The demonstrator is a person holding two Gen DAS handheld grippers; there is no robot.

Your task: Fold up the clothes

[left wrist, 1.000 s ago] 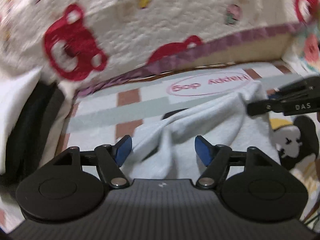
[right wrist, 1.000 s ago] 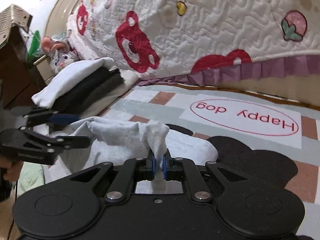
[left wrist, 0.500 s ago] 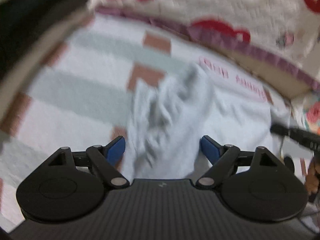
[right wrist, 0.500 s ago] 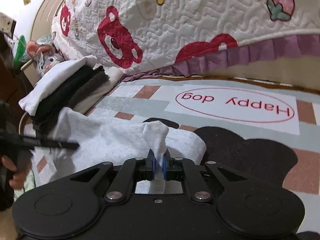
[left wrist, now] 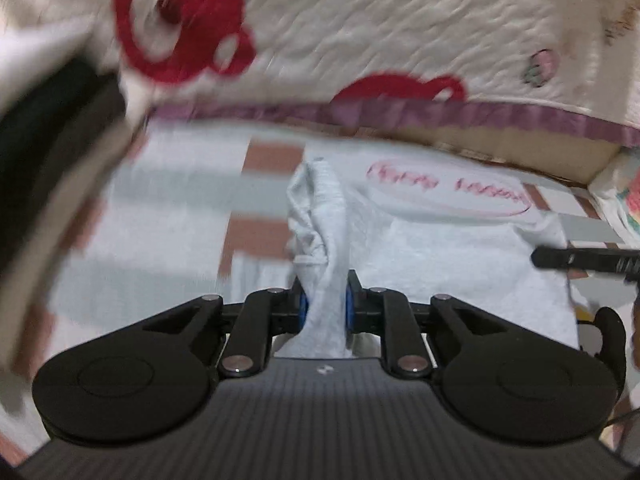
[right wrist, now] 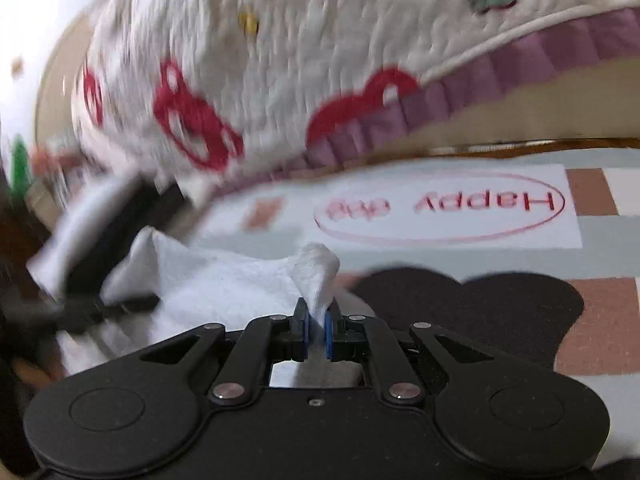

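Biggest thing in both views is the cream quilted bedspread with red bear prints and a purple frilled hem [left wrist: 360, 40], hanging over the side of the bed and filling the whole top of the pictures. Under it the floor is covered by a pale play mat with brown squares, grey bands and a pink "Happy dog" oval [right wrist: 440, 208], plus a big black cartoon shape [right wrist: 472, 308] printed on it just right of the right gripper. Off to the left sits a stack of folded white and black clothes [right wrist: 100, 232], pretty smeared by motion blur in both views.

The light grey knit garment [left wrist: 460, 256] lies spread on the mat between the two grippers, with nothing lying on top of it. The left gripper [left wrist: 325, 306] has its blue-padded fingers [left wrist: 303, 307] closed in on a bunched ridge of the cloth, which stands up in a crumpled peak right in front of it. The right gripper [right wrist: 316, 322] pinches another corner of the same garment, pulled up into a little point. The right gripper's black finger also pokes in from the right edge of the left wrist view.

Compared to half a second ago, the left fingers were spread wide with the cloth loose between them; now they're clamped on it. The right one hasn't let go, same pinch as before. The camera swung too, so the bedspread takes up more of the frame.
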